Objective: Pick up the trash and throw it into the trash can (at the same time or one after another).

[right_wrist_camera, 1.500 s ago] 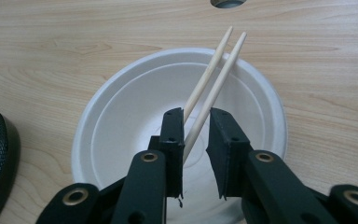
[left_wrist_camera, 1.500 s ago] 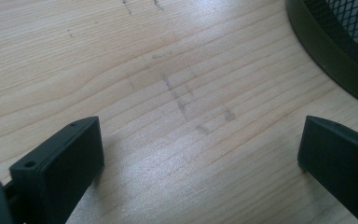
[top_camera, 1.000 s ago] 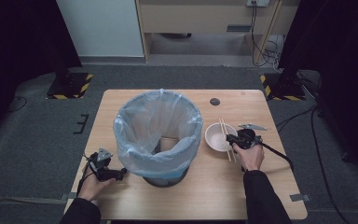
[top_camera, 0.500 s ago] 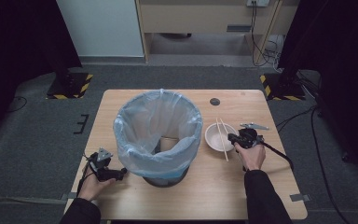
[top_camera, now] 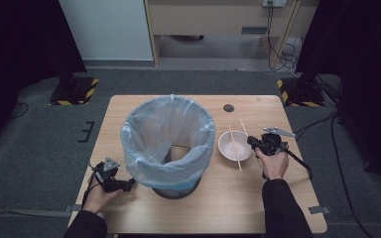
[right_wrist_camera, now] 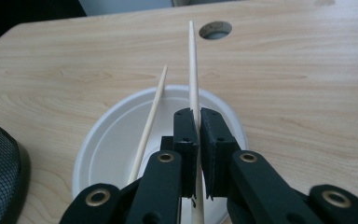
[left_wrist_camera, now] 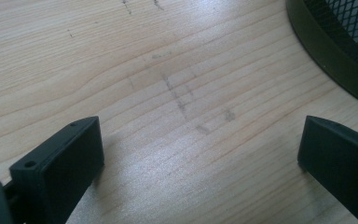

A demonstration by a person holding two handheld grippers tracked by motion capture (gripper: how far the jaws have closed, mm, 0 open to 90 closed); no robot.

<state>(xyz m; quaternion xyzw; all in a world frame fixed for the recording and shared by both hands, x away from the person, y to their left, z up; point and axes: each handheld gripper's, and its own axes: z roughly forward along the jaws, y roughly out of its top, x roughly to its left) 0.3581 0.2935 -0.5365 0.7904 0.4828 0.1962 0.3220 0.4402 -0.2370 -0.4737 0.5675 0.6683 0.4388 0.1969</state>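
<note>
Jaws of the right gripper (right_wrist_camera: 196, 140) were pressed together on one chopstick (right_wrist_camera: 193, 65), which ran up between the pads and pointed away over the white bowl (right_wrist_camera: 107, 144). That close view showed the pinch plainly; from the high view the right gripper (top_camera: 256, 143) sat at the bowl's (top_camera: 226, 144) right edge, and the grip itself was too small to make out there. A second chopstick (right_wrist_camera: 151, 109) lay loose across the bowl, just left of the held one, its tip resting past the far rim. In the high view both sticks crossed the bowl, the loose one (top_camera: 234, 148) reaching down onto the wooden surface (top_camera: 228, 198).

Left gripper (left_wrist_camera: 200, 154) jaws stood wide apart with nothing but bare wood between them, low over the surface. Its own view caught the dark mesh base of the bin (left_wrist_camera: 340, 42) at the upper right. The high view placed that left gripper (top_camera: 127, 184) just beside the foot of the bin (top_camera: 168, 134), and showed what the close view could not: the bin was lined with a pale blue plastic bag and stood in the middle of the surface, between the two hands. A round cable hole (top_camera: 228, 107) lay beyond the bowl.
</note>
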